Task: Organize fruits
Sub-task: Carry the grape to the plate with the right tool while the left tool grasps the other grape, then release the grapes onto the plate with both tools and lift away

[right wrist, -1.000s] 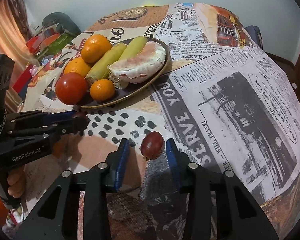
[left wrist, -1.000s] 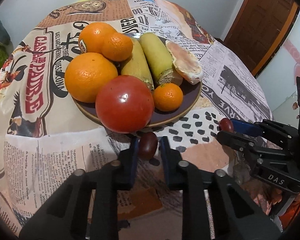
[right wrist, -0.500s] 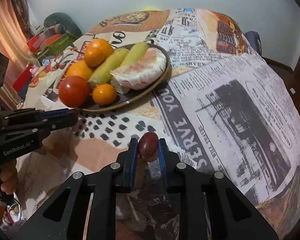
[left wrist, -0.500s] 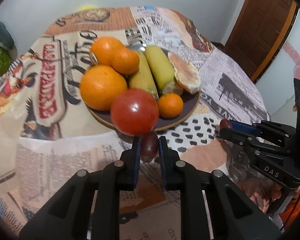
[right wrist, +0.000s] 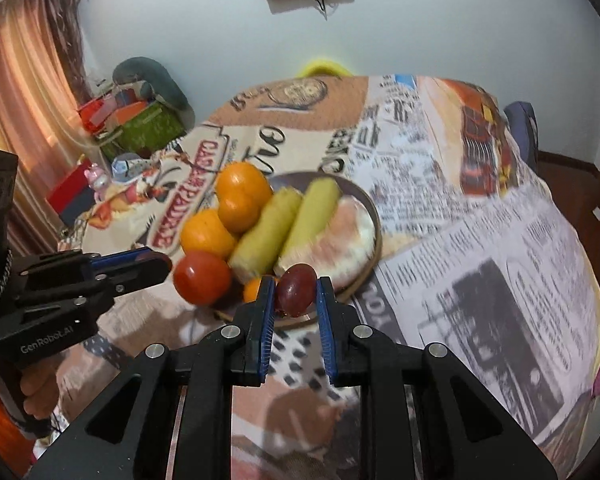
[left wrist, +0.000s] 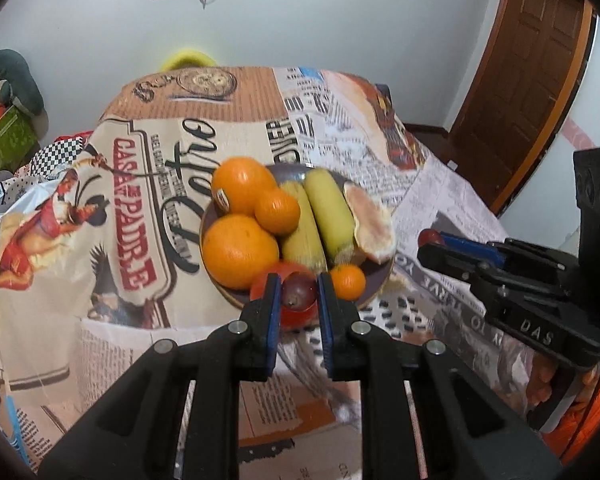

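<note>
My left gripper is clamped on a dark red grape, its blue pads pressed against both sides, and I hold it up in front of the near rim of the plate. My right gripper pinches a second grape the same way, raised over the plate's near edge. The plate sits on the newspaper-print tablecloth and carries three oranges, the largest nearest my left side, a small mandarin, a red tomato, two pale yellow corn cobs side by side, and a peeled citrus piece (pinkish, at the right rim). Both views are slightly blurred.
</note>
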The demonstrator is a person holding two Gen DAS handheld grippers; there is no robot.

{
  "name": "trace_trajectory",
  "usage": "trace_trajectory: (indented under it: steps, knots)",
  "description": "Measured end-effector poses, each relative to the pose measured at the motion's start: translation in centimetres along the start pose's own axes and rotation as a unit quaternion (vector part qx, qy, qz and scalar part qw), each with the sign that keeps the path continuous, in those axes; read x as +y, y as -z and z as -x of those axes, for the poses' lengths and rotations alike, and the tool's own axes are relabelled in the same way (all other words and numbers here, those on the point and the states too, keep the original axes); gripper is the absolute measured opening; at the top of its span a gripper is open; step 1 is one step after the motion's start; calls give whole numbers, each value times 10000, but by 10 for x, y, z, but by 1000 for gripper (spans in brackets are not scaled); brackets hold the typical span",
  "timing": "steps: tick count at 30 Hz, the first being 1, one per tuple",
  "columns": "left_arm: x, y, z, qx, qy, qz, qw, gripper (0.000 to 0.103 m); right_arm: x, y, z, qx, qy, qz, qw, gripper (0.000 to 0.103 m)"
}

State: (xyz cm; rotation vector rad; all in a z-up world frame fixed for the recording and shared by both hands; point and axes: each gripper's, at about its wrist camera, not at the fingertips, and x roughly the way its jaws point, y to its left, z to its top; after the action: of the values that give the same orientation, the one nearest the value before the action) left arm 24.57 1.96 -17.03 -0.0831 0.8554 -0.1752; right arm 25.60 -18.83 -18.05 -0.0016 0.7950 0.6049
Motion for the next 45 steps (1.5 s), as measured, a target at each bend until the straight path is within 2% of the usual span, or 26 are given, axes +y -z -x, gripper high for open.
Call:
trace_trajectory:
  steps: [12,18,29,33,40,45]
  knots:
    - [5,-29,-9,-254,22,-9,9997,18,13,-18,-25,31,-130,293,9995,19]
    - [7,-30,-26,-108,71,18,9999,18,12,-14,-47,298,-246,374,9986,19]
    - [13,-31,-43,66,178,172,9997,18,11,-13,-56,262,-194,451,9985,19]
    - [16,-29,-47,151,180,232,9995,18,9,-15,-56,297,-176,420,9985,28]
    - [18,-32,-29,13,224,293,9993,18,4,-15,-44,229,-105,310,9992,30]
    - [14,-36,2,-337,17,256,9991,18,5,-22,-12,-68,-72,288,9995,30]
